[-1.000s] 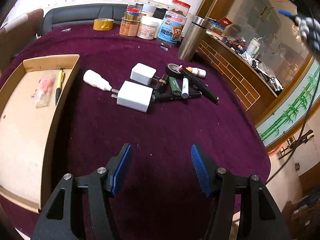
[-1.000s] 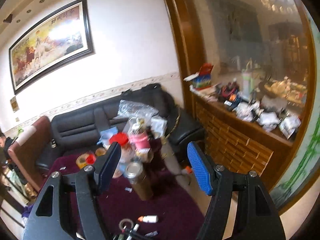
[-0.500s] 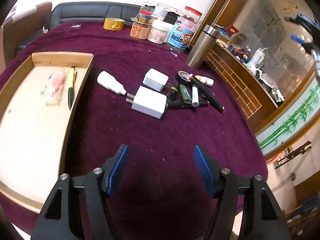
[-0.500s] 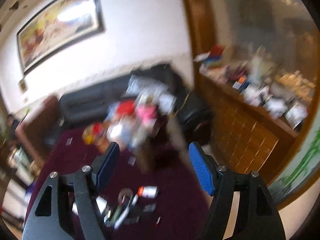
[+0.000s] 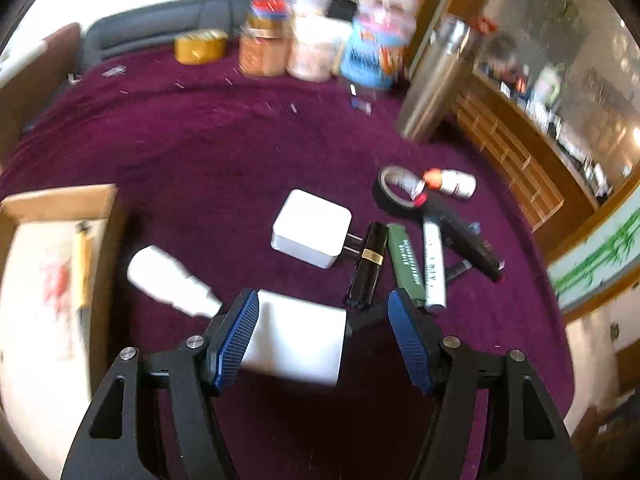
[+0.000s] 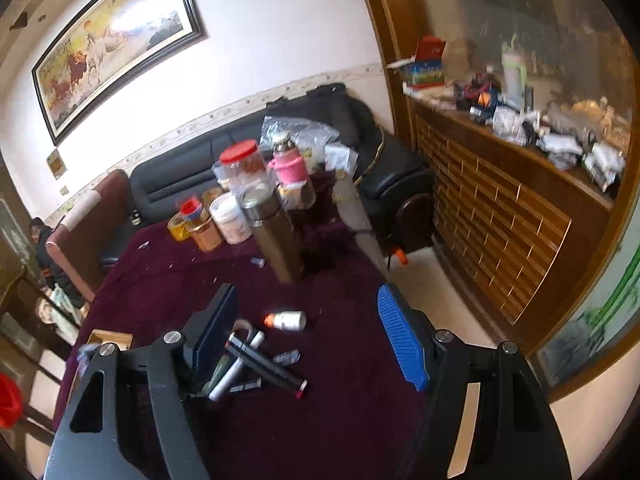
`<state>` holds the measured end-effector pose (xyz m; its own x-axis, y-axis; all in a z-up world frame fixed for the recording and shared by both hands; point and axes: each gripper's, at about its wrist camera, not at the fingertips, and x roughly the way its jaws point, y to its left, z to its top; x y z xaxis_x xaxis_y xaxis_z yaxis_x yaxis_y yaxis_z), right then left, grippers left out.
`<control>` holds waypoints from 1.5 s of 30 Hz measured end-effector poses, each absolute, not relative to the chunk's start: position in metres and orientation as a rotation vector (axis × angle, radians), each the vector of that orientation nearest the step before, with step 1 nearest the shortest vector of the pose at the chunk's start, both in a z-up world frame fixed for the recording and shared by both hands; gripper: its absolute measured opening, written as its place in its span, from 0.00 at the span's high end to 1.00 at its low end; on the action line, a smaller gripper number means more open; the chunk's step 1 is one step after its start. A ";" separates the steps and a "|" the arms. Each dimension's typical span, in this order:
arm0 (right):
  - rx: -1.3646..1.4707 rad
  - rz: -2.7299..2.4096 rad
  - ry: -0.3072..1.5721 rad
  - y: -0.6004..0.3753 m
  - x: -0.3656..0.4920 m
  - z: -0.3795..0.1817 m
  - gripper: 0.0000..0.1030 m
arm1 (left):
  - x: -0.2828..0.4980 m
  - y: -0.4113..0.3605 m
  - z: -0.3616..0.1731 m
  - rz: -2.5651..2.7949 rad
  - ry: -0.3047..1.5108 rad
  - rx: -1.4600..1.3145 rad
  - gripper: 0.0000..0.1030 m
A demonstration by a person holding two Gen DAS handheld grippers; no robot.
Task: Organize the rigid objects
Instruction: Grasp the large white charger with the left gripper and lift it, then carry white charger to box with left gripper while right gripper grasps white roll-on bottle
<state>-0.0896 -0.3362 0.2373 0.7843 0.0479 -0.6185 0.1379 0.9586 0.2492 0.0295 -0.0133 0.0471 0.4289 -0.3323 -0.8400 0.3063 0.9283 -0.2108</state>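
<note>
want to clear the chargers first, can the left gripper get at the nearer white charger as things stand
Probably yes. The left gripper is open with the white charger already between its fingers, nothing lying over it. The white bottle sits close beside the left finger and could get nudged.

The left gripper [image 5: 323,342] is a black two-finger tool whose angular arms have long triangular cut-outs, round silver screw heads at the joints, and finely ribbed blue pads [image 5: 236,338] on the inner faces of the fingers. The right gripper [image 6: 308,338] is built the same way: glossy black arms with triangular openings, silver screws near each finger's base, and ribbed pads [image 6: 402,344], the right one bright blue and the left one seen edge-on and dark.
</note>
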 end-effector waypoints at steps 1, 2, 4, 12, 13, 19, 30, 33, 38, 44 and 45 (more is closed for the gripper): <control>0.293 -0.046 0.674 -0.337 -0.093 0.234 0.30 | 0.035 -0.022 0.044 -0.390 1.046 0.025 0.41; 0.294 -0.043 0.676 -0.338 -0.097 0.231 0.30 | 0.036 -0.028 0.043 -0.387 1.052 0.073 0.41; 0.293 -0.043 0.675 -0.338 -0.102 0.229 0.30 | 0.035 -0.039 0.038 -0.400 1.108 0.157 0.44; 0.300 -0.001 0.699 -0.328 -0.104 0.207 0.30 | -0.013 -0.009 0.036 -0.497 1.186 0.175 0.53; 0.297 0.016 0.703 -0.322 -0.105 0.202 0.30 | -0.022 -0.002 0.044 -0.520 1.165 0.147 0.53; 0.284 0.117 0.757 -0.287 -0.111 0.170 0.30 | -0.061 0.034 0.091 -0.607 0.960 0.137 0.31; 0.278 0.192 0.870 -0.246 -0.121 0.121 0.30 | -0.070 -0.017 0.029 -0.574 0.994 0.525 0.29; 0.261 0.206 0.875 -0.238 -0.122 0.116 0.30 | -0.072 -0.009 0.031 -0.598 1.026 0.388 0.60; 0.257 0.238 0.897 -0.223 -0.115 0.108 0.30 | -0.083 0.007 0.040 -0.568 1.009 0.207 0.60; 0.255 0.321 0.906 -0.185 -0.104 0.107 0.30 | -0.105 0.044 0.073 -0.553 0.930 -0.008 0.60; 0.245 0.341 0.907 -0.176 -0.102 0.106 0.30 | -0.106 0.053 0.079 -0.544 0.914 -0.037 0.60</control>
